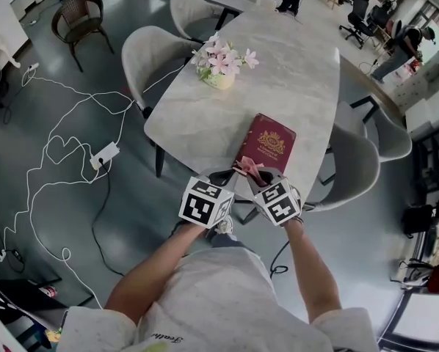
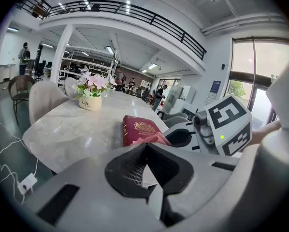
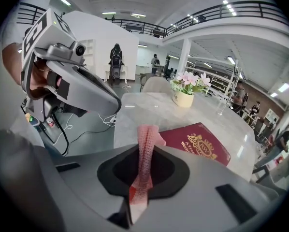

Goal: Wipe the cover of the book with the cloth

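Observation:
A maroon book (image 1: 267,141) with a gold crest lies flat near the front edge of the marble table (image 1: 278,57). My right gripper (image 1: 253,177) is shut on a pink cloth (image 1: 247,166), which it holds just above the book's near end. In the right gripper view the cloth (image 3: 145,149) stands up between the jaws, with the book (image 3: 202,146) beyond them. My left gripper (image 1: 221,176) hovers beside the right one off the table's front edge, its jaws shut on nothing. In the left gripper view the book (image 2: 138,127) and cloth (image 2: 153,139) lie just ahead of the left gripper (image 2: 145,146).
A cream pot of pink flowers (image 1: 221,66) stands mid-table behind the book. Grey chairs (image 1: 150,57) surround the table, one (image 1: 355,171) at the right. White cables and a power strip (image 1: 104,155) lie on the floor to the left.

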The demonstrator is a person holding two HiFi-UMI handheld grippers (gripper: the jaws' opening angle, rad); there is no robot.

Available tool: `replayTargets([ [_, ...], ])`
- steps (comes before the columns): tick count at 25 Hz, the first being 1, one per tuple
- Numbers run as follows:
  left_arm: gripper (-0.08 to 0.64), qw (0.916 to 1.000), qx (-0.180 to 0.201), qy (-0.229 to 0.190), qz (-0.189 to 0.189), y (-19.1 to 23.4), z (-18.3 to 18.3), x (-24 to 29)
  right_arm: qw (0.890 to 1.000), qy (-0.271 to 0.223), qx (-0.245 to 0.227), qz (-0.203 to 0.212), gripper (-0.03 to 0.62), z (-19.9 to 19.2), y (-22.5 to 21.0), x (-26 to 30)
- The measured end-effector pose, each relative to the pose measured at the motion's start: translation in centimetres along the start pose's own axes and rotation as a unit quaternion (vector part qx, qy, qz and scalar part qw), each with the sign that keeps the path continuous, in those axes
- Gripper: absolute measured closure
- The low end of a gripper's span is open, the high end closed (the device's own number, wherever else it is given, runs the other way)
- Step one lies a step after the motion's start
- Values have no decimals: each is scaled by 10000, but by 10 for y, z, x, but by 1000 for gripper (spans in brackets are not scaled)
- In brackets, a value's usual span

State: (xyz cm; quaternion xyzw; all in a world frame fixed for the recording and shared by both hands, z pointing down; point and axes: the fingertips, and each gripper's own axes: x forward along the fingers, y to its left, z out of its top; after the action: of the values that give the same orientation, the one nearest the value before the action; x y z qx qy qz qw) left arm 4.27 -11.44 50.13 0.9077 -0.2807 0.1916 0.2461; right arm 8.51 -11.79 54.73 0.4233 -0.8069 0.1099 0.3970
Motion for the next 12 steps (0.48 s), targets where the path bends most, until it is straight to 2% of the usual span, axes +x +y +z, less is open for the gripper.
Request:
replayTargets([
  [6,552,10000,31,-3,-1,-1,8,6,9997,-127,-170,-142,577,18,-30,-19],
  [12,552,10000,13,-16,64,3,16,12,9979,-73,-614,-181,577,32,-64,-29],
])
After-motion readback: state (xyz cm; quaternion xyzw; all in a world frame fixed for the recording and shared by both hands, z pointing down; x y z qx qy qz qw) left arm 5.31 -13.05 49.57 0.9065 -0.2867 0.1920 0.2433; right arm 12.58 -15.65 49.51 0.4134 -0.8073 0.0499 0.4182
